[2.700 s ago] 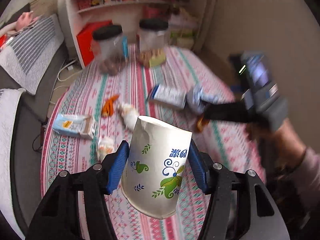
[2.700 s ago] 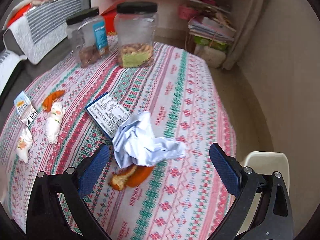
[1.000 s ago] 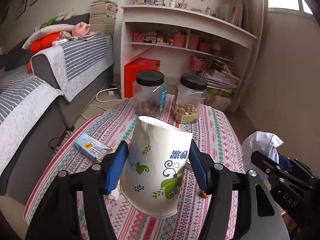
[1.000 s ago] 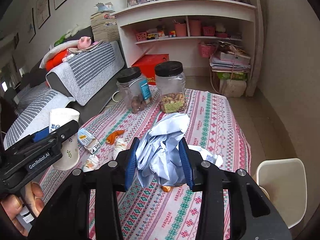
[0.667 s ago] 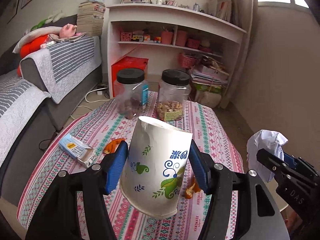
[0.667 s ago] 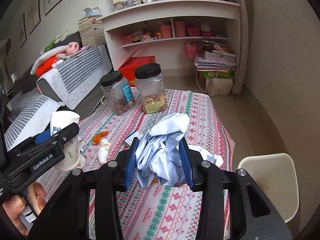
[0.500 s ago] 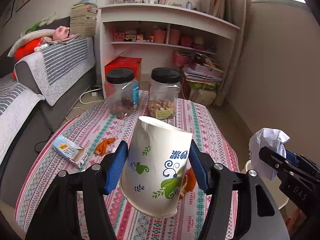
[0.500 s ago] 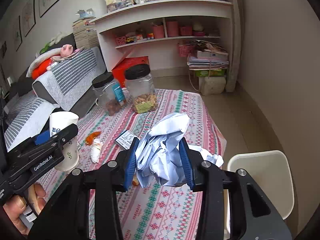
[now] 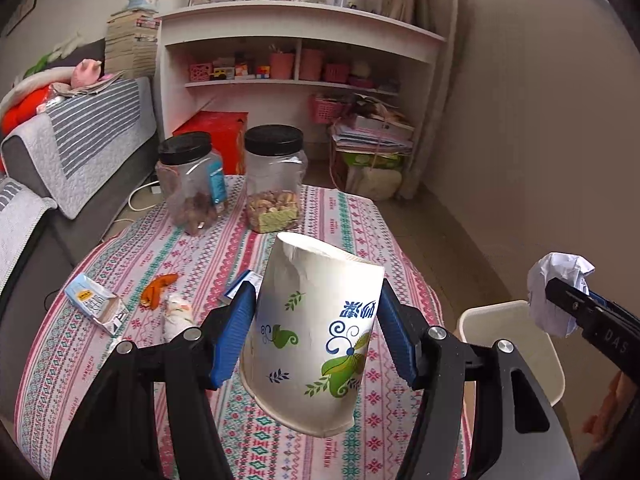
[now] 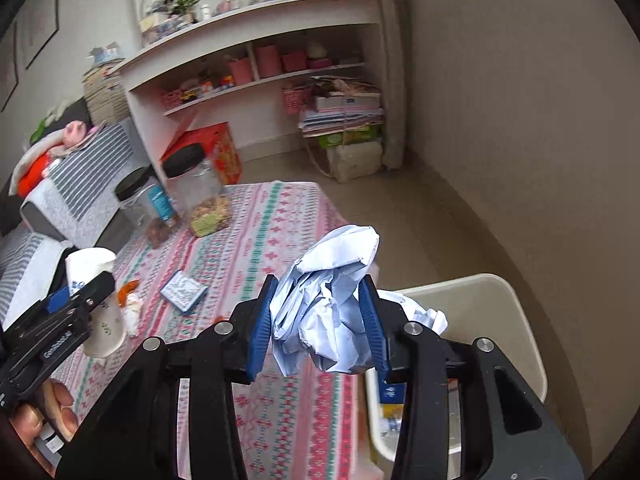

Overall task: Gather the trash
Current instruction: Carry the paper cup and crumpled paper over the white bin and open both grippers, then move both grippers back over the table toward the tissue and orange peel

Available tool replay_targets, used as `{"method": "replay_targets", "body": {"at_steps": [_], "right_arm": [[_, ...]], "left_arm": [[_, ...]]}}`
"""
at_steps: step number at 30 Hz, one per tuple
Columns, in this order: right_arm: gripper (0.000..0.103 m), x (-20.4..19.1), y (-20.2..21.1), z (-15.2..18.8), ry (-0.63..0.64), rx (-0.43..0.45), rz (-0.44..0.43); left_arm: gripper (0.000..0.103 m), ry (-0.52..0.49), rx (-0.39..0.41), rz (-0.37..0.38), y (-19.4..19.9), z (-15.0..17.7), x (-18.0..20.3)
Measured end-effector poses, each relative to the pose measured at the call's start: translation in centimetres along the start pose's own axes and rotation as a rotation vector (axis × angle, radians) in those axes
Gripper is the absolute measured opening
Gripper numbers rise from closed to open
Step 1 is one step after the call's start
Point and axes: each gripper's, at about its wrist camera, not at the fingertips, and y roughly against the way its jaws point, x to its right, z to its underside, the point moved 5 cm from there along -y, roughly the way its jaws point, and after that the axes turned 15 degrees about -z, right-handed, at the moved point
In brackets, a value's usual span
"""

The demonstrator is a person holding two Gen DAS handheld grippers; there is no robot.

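A round table point(image 9: 360, 216) is draped in pink-and-teal patterned cloth beside white shelving point(image 9: 296, 40). A floral white paper cup point(image 9: 316, 340) is clamped by the left gripper point(image 9: 316, 336); crumpled pale-blue paper point(image 10: 328, 312) is pinched by the right gripper point(image 10: 318, 326)

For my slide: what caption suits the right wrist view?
Right tongs carry crumpled paper toward a white bin beside the table.
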Motion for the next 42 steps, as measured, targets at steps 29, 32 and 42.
{"method": "replay_targets", "body": {"at_steps": [29,32,42], "right_arm": [[0.092,13.1,11.1,-1.9,-0.295,0.306,0.306],[0.096,12.4,10.7,-1.9,-0.266,0.295,0.328],[0.096,6.0,7.3,-1.6,-0.071,0.261,0.412]], "left_arm": [[0.078,-0.235,-0.15,0.411,2.9,3.8,23.3],[0.078,-0.24,-0.115,0.349,2.9,3.0,21.6],[0.091,-0.082,0.064,0.088,2.8,0.1,11.6]]}}
